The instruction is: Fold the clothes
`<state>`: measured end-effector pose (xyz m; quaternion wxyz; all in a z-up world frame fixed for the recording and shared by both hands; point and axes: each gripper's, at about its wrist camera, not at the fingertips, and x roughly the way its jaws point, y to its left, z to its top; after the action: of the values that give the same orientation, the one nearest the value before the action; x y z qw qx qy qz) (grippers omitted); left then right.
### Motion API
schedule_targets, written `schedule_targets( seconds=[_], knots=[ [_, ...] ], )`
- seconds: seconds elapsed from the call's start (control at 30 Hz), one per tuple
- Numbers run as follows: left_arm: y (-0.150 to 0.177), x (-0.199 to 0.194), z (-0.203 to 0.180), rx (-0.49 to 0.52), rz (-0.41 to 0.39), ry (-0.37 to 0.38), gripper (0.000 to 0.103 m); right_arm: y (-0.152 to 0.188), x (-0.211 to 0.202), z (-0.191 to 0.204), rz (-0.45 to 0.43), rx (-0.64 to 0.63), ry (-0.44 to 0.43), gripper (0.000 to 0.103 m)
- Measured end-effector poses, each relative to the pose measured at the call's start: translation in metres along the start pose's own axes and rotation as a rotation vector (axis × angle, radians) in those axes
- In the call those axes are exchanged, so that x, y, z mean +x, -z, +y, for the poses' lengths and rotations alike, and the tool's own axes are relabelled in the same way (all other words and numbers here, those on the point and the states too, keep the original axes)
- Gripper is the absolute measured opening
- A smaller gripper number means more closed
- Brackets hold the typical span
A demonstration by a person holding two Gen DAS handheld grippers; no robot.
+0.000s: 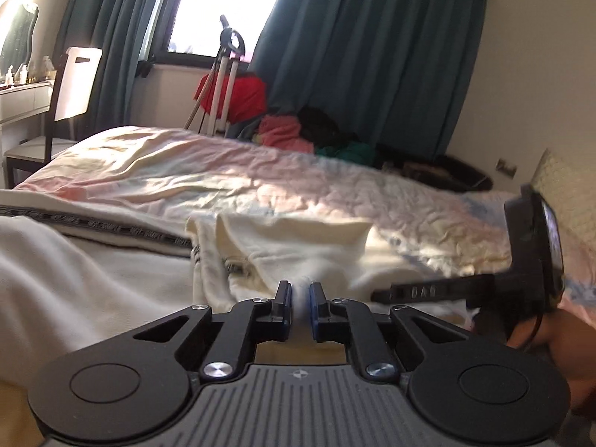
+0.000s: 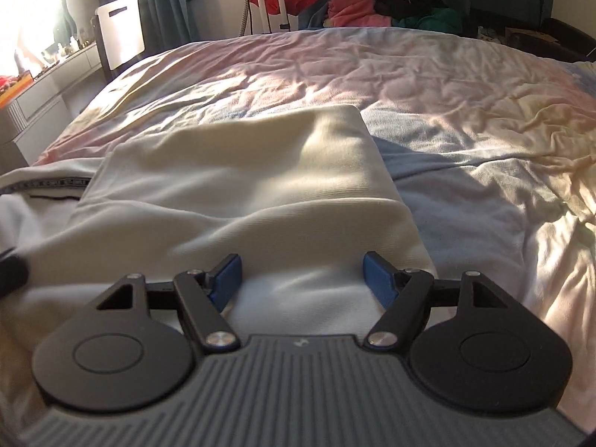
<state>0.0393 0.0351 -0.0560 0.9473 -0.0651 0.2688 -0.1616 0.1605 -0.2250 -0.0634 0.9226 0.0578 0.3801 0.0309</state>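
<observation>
A cream white garment [image 1: 111, 272] with a black patterned stripe lies on the bed. My left gripper [image 1: 300, 290] is shut on a bunched fold of this garment near its middle. In the right wrist view the garment [image 2: 238, 178] lies partly folded, a flat panel stretching away from me. My right gripper [image 2: 302, 264] is open, its blue pads on either side of the cloth's near edge, holding nothing. The right gripper's body [image 1: 529, 253] shows at the right of the left wrist view, beside the left gripper.
The bed [image 2: 447, 93] has a wrinkled pastel cover. A pile of red, pink, black and green clothes [image 1: 298, 130] lies at the far edge. A white chair [image 1: 70, 89] and a dresser [image 2: 44, 93] stand at the left. Teal curtains [image 1: 372, 56] hang behind.
</observation>
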Motion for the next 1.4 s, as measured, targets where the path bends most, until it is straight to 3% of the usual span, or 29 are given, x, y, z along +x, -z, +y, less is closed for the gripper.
schedule_targets(
  seconds=[0.13,0.3,0.43,0.47,0.5,0.53,0.67,0.7,0.8,0.83,0.9,1.1,1.23,1.37,1.4],
  knots=[
    [0.011,0.018,0.011,-0.05,0.109,-0.056,0.011,0.0,0.001,0.001,0.003,-0.006,0.001,0.074],
    [0.01,0.019,0.014,-0.052,0.089,-0.049,0.018,0.002,0.002,0.003,0.003,-0.03,0.014,0.076],
    [0.006,0.002,0.024,-0.127,0.103,-0.027,0.024,0.001,0.001,0.003,0.004,-0.026,0.012,0.076],
    [0.003,-0.006,0.028,-0.154,0.087,-0.052,0.032,0.001,0.001,0.003,0.004,-0.03,0.014,0.076],
    [0.0,-0.014,0.033,-0.181,0.071,-0.078,0.055,0.002,0.001,0.004,0.004,-0.033,0.015,0.076],
    [-0.004,-0.022,0.039,-0.211,0.053,-0.105,0.067,0.001,0.0,0.003,0.005,-0.034,0.014,0.075],
    [-0.012,-0.056,0.084,-0.457,-0.02,-0.224,0.087,0.001,-0.002,0.002,0.01,-0.031,0.01,0.074],
    [-0.011,-0.063,0.096,-0.522,-0.029,-0.285,0.088,0.0,-0.002,0.002,0.011,-0.031,0.011,0.074],
    [-0.007,-0.08,0.121,-0.647,-0.033,-0.56,0.091,0.001,-0.004,0.004,0.011,-0.039,0.018,0.074],
    [-0.004,-0.085,0.13,-0.698,-0.04,-0.609,0.093,0.001,-0.004,0.005,0.011,-0.043,0.021,0.074],
    [0.004,-0.093,0.149,-0.831,-0.048,-0.601,0.094,0.002,-0.005,0.005,0.01,-0.045,0.027,0.074],
    [0.029,-0.088,0.209,-1.162,-0.114,-0.343,0.094,0.001,-0.008,0.012,0.001,-0.056,0.053,0.074],
    [0.023,-0.083,0.227,-1.187,-0.169,-0.382,0.086,0.001,-0.011,0.017,-0.029,-0.056,0.035,0.074],
    [0.017,-0.079,0.245,-1.212,-0.225,-0.42,0.081,0.003,-0.032,0.023,-0.112,0.008,-0.096,0.074],
    [0.015,-0.078,0.25,-1.217,-0.238,-0.43,0.075,0.005,-0.036,0.026,-0.114,0.018,-0.138,0.074]
  ],
)
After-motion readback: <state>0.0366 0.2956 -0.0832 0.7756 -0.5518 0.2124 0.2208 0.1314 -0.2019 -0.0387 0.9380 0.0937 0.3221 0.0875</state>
